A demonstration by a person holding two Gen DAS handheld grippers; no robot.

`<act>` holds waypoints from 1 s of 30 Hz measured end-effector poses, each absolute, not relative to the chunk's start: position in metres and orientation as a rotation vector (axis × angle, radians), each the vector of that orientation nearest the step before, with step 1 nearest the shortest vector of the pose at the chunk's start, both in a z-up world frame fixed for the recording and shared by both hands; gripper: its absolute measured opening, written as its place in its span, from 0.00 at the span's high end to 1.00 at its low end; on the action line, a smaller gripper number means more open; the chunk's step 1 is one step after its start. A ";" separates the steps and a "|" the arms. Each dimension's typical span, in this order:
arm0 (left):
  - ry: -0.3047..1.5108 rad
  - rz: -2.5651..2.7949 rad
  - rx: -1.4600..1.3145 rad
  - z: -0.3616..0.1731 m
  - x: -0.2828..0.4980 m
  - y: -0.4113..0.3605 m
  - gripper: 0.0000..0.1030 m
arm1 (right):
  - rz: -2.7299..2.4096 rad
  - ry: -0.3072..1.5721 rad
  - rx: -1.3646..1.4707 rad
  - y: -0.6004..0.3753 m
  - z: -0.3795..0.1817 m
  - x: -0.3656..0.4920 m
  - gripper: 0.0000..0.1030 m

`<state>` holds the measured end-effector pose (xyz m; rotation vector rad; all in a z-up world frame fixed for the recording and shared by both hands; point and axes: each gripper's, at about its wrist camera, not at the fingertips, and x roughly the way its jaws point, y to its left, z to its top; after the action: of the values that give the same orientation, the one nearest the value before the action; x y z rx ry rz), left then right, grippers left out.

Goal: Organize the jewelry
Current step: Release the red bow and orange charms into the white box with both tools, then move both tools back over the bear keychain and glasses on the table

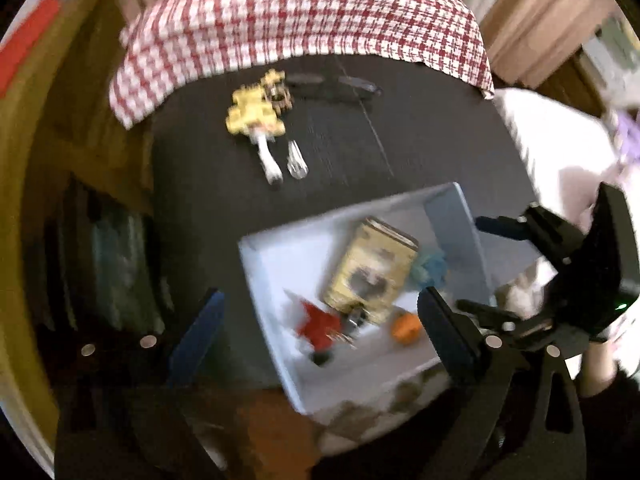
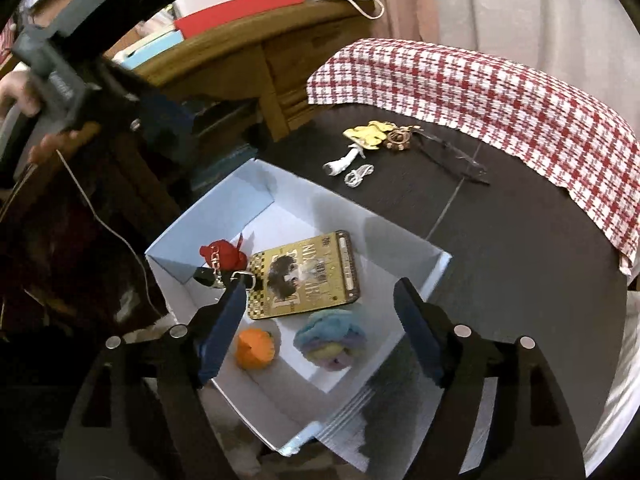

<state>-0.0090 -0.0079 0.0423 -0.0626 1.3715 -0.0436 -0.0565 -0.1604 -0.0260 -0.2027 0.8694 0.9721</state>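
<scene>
A white open box [image 2: 304, 216] stands on the dark table and holds a gold card [image 2: 308, 276], a red charm on a chain [image 2: 224, 254], a small orange piece [image 2: 256, 348] and a blue-yellow pompom [image 2: 330, 338]. My right gripper [image 2: 320, 328] hangs open over the box's near side, its pads touching nothing. In the blurred left wrist view, my left gripper [image 1: 324, 336] stands wide open above the box [image 1: 280, 264], nothing held. Beyond the box lie a yellow charm [image 2: 370, 134], a white piece [image 2: 344, 162], a clear clip [image 2: 358, 174] and a gold crown charm [image 2: 398, 138].
Dark-framed glasses [image 2: 452, 156] lie near a red-and-white checked cloth [image 2: 480, 92] draped over the table's far edge. A wooden desk [image 2: 240, 52] with red and white boxes stands to the left. A thin cord [image 2: 104, 220] hangs beside the box. A person's hand [image 2: 12, 92] holds the left gripper.
</scene>
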 end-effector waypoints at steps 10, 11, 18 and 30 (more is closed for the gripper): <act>1.126 -0.145 0.112 0.052 0.038 -0.012 0.04 | 0.905 0.888 -0.103 -0.169 -0.029 -0.019 0.26; 1.123 -0.155 0.098 0.052 0.042 -0.011 0.04 | 0.899 0.896 -0.099 -0.169 -0.030 -0.015 0.25; 1.061 -0.075 0.012 0.051 0.076 0.028 0.04 | 0.834 0.947 -0.078 -0.157 -0.036 0.017 0.25; 1.035 0.021 -0.155 0.035 0.082 0.078 0.04 | 0.799 0.976 -0.119 -0.128 -0.045 0.073 0.24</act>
<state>0.0816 0.0784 0.0347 -0.1553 1.0346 0.0208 0.0726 -0.1277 -0.0449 -0.1194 0.9763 0.7988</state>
